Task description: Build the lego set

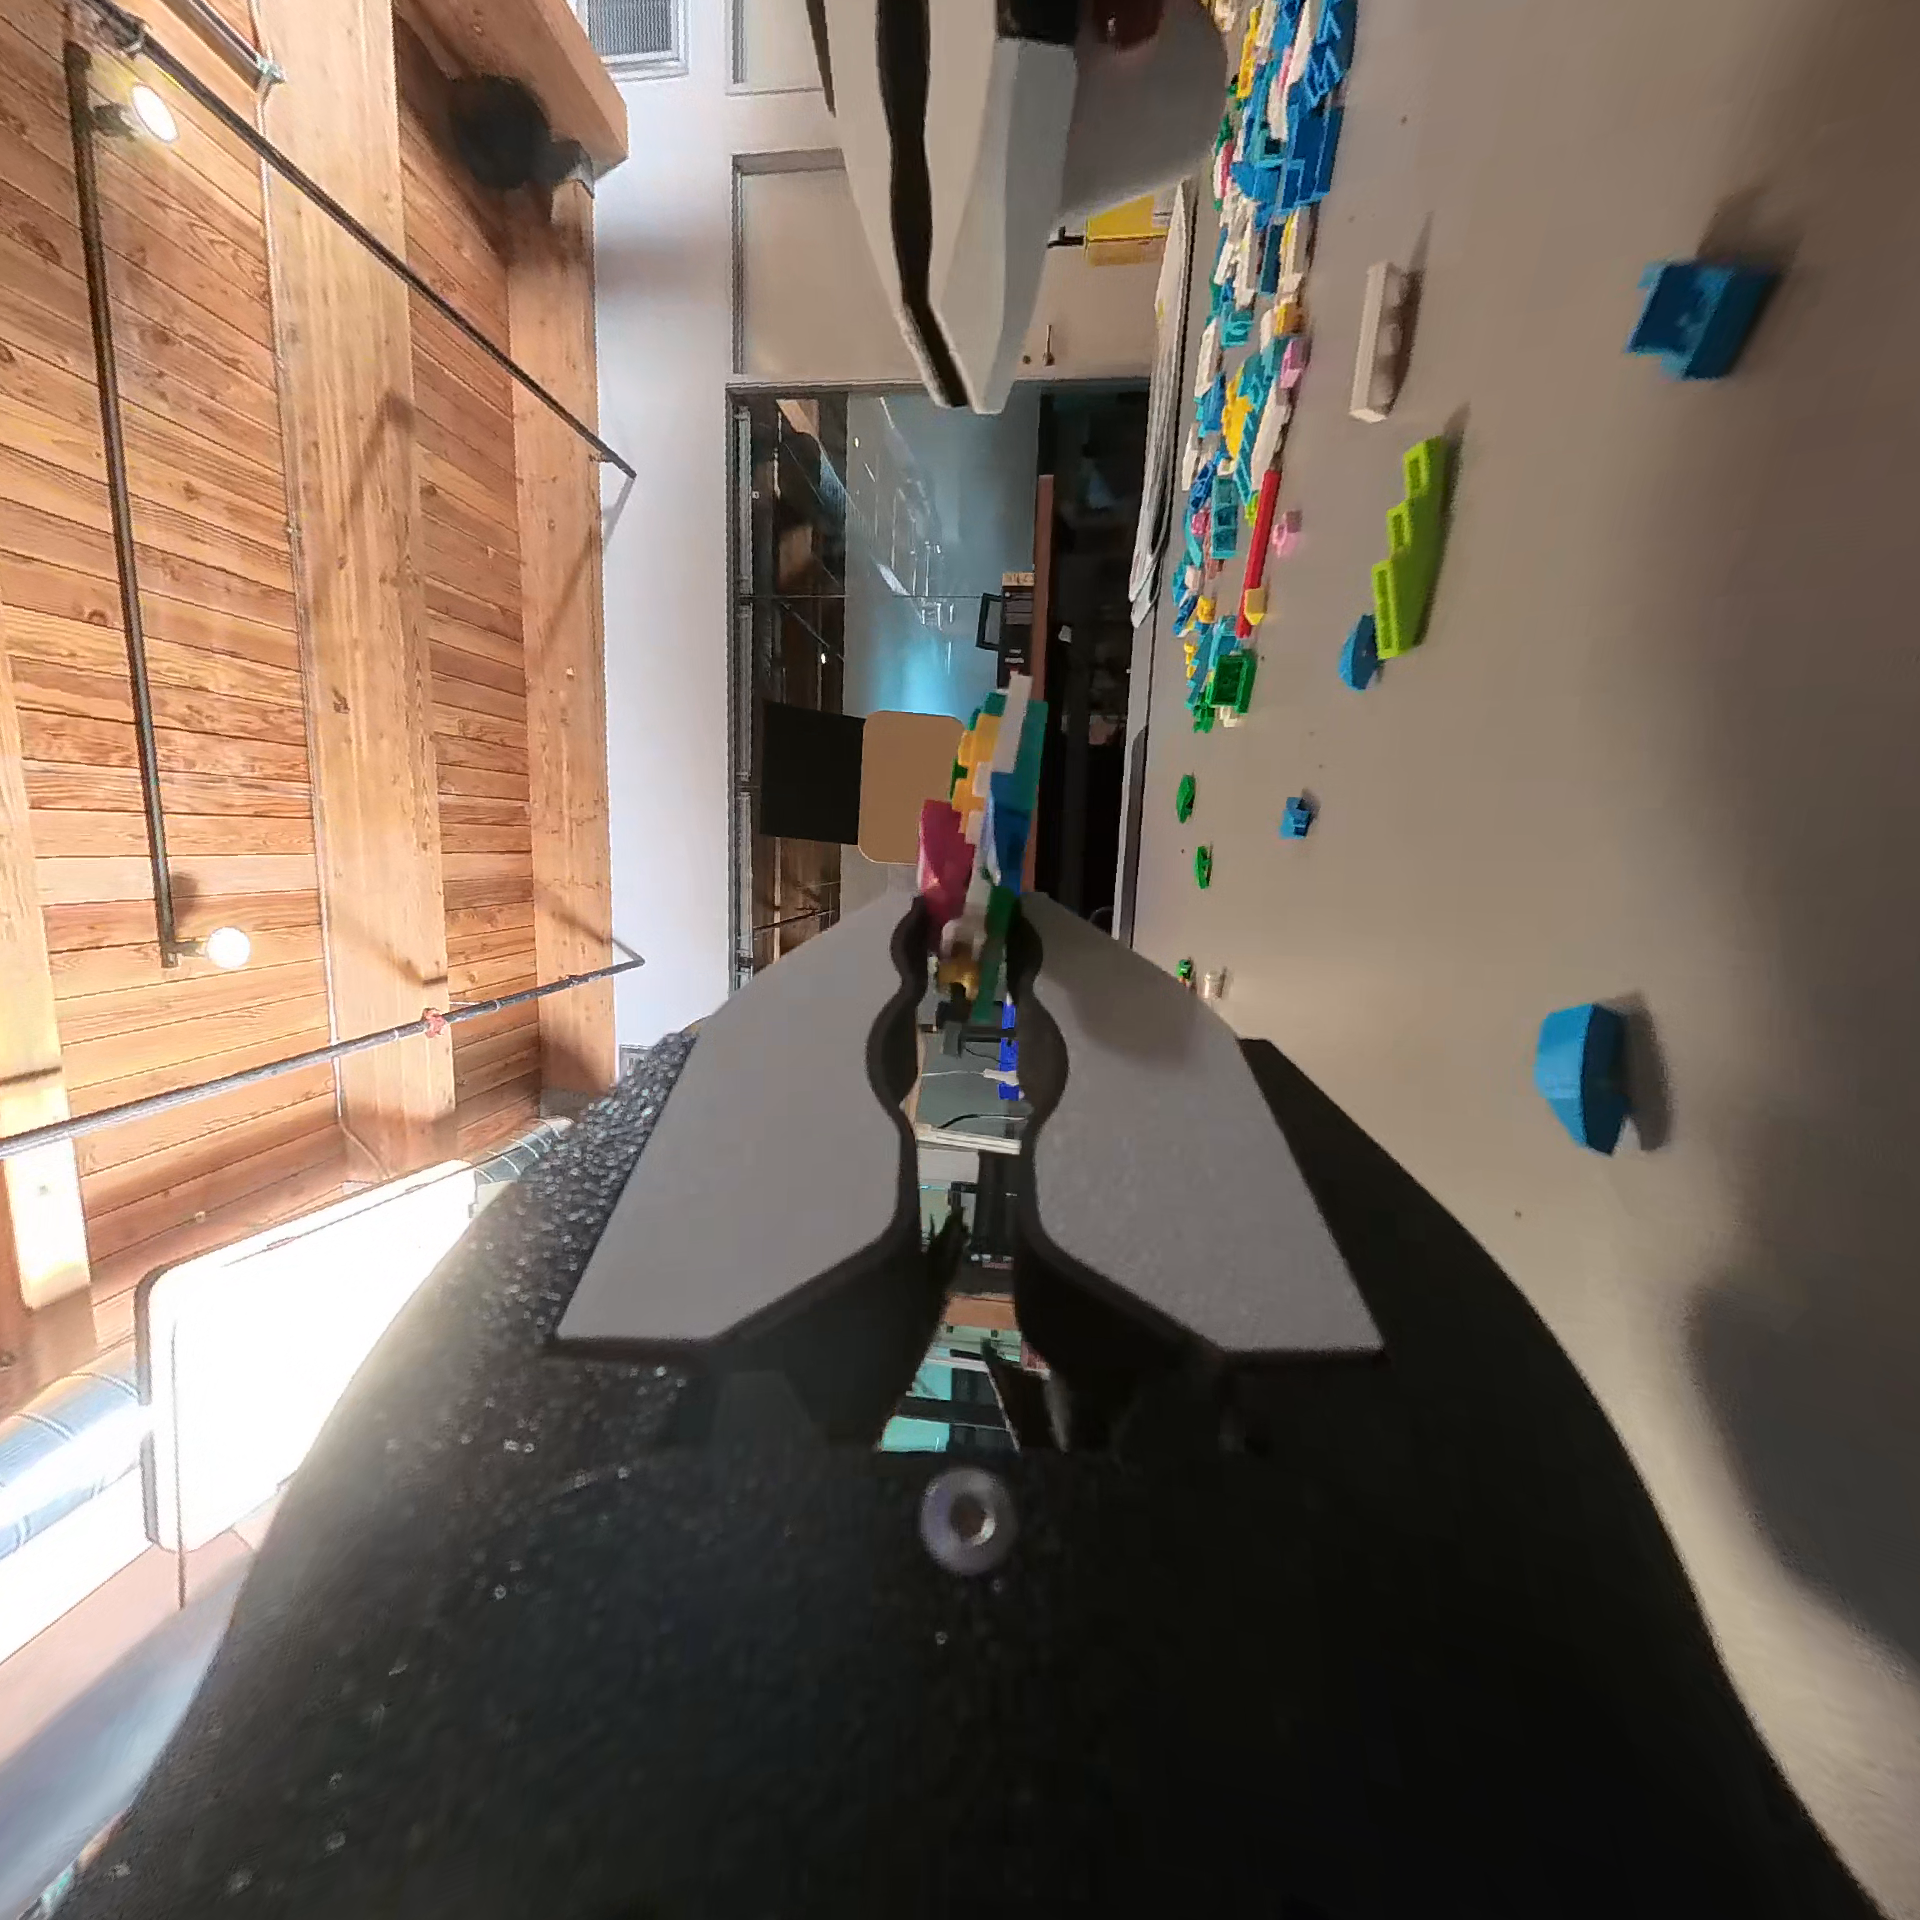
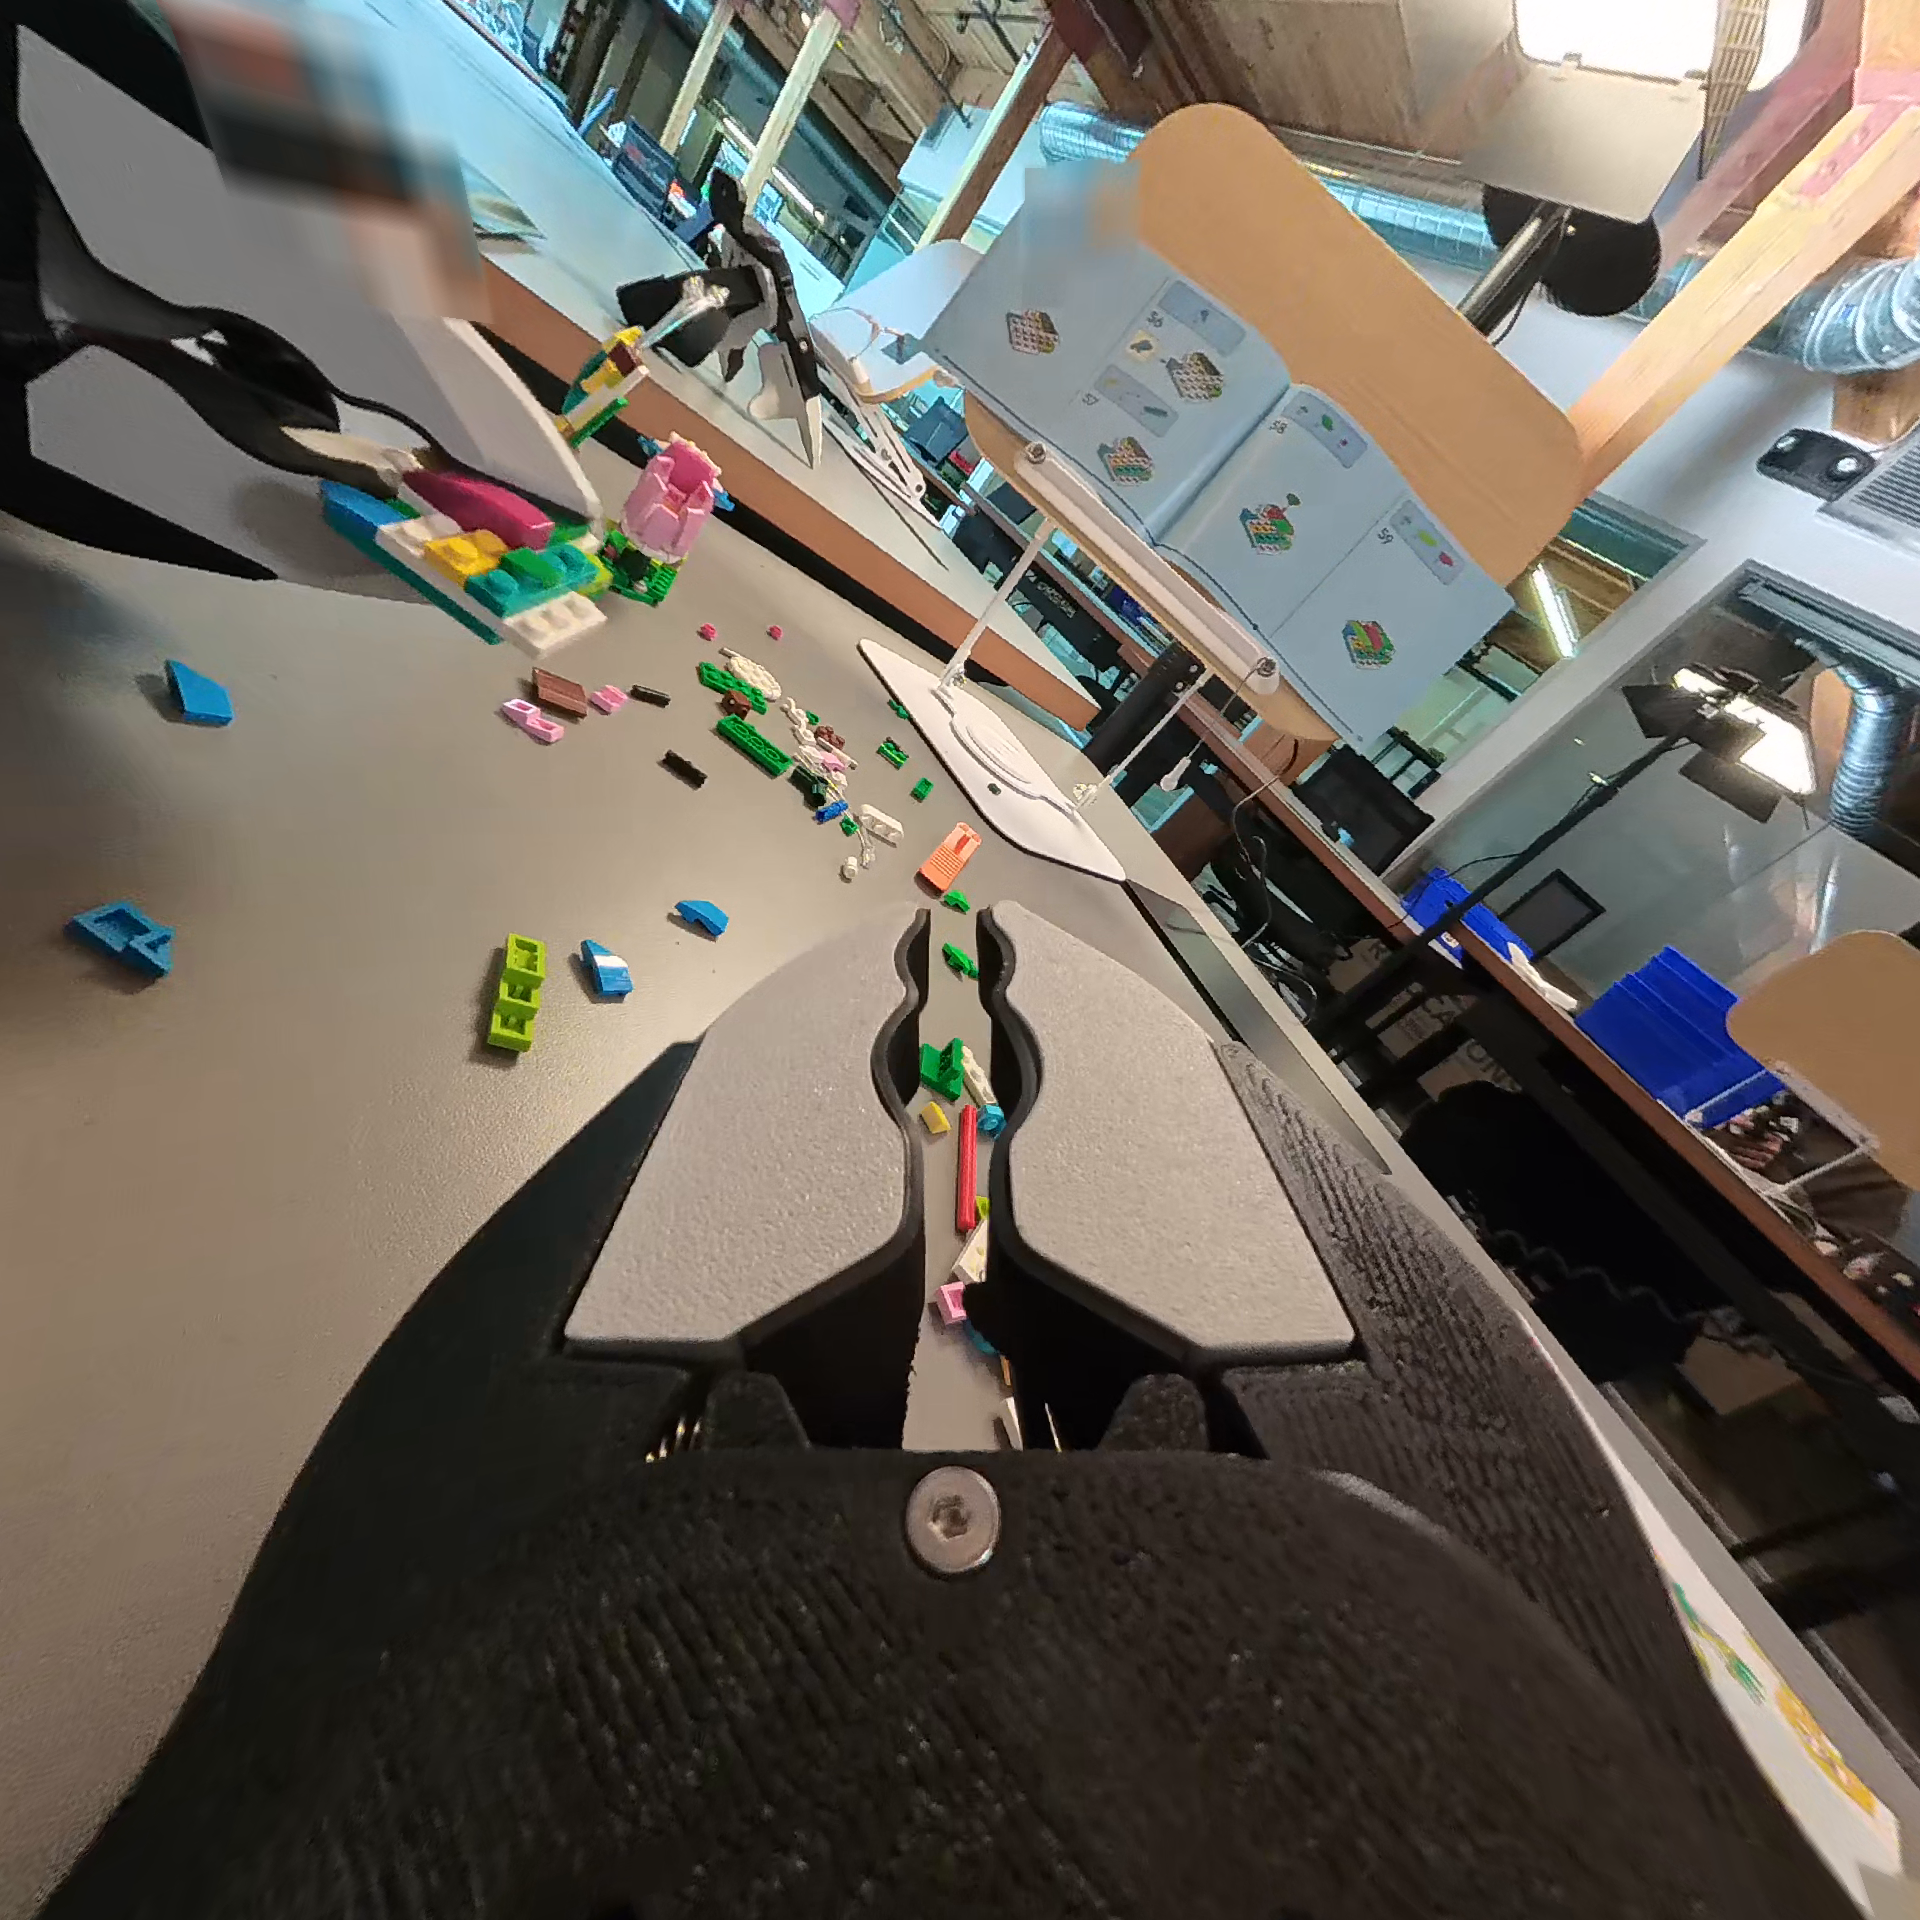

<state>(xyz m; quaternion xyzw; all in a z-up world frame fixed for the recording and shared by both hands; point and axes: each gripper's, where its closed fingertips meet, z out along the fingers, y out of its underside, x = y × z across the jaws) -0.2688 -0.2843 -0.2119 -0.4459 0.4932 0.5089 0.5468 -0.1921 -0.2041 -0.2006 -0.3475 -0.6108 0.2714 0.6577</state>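
My left gripper (image 1: 971, 920) is turned on its side and shut on the edge of the half-built lego model (image 1: 997, 790), a flat stack of white, blue, yellow, green and magenta bricks. In the right wrist view the model (image 2: 488, 551) sits low over the grey table (image 2: 312, 1195) at the far left, with the left gripper (image 2: 343, 447) on its near end. My right gripper (image 2: 951, 920) is shut and empty, low over the table, far from the model. Small loose bricks (image 2: 966, 1153) show between its fingers.
A pink lego flower (image 2: 673, 499) stands beside the model. An open instruction booklet (image 2: 1226, 468) rests on a white stand. Loose pieces lie around: a lime piece (image 2: 516, 992), blue pieces (image 2: 123, 935), an orange brick separator (image 2: 951, 857), and a large brick pile (image 1: 1262, 260). Some 12 centimeters of space lies between my two pairs of fingers.
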